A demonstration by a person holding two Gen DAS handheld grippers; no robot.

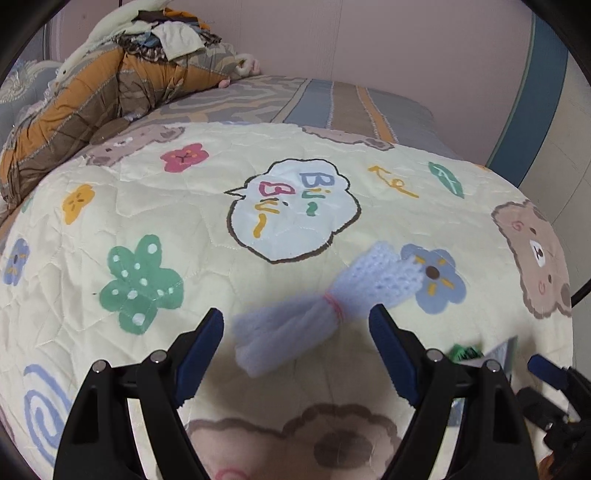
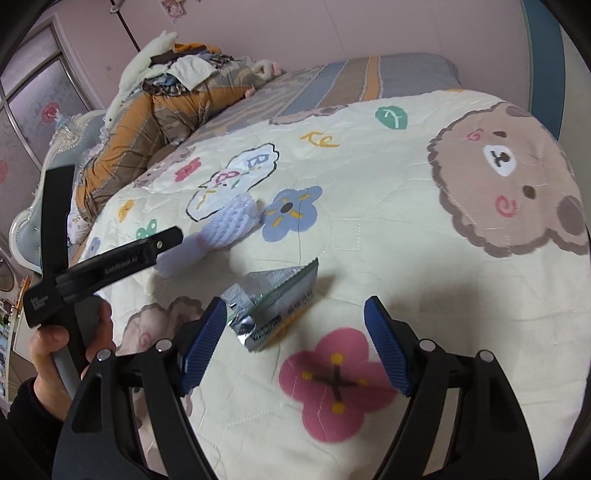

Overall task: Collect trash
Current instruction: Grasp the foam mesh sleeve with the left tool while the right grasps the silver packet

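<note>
A pale blue foam net sleeve (image 1: 325,302) tied with a pink band lies on the cream patterned quilt (image 1: 155,206). My left gripper (image 1: 297,354) is open, its jaws on either side of the sleeve's near end, not touching it. The sleeve also shows in the right wrist view (image 2: 218,232), beside the left gripper's black body (image 2: 110,266). A crumpled silver and green wrapper (image 2: 275,306) lies on the quilt (image 2: 424,280). My right gripper (image 2: 295,347) is open just before it, the left pad (image 2: 205,339) close to the wrapper's corner. The wrapper peeks in at the left wrist view's right edge (image 1: 498,352).
A folded orange and brown blanket (image 1: 110,96) with a heap of clothes (image 1: 173,33) lies at the bed's far left. A striped blue sheet (image 1: 354,107) runs to the pink wall. A white headboard (image 2: 33,221) stands at the left. The bed's edge falls away on the right.
</note>
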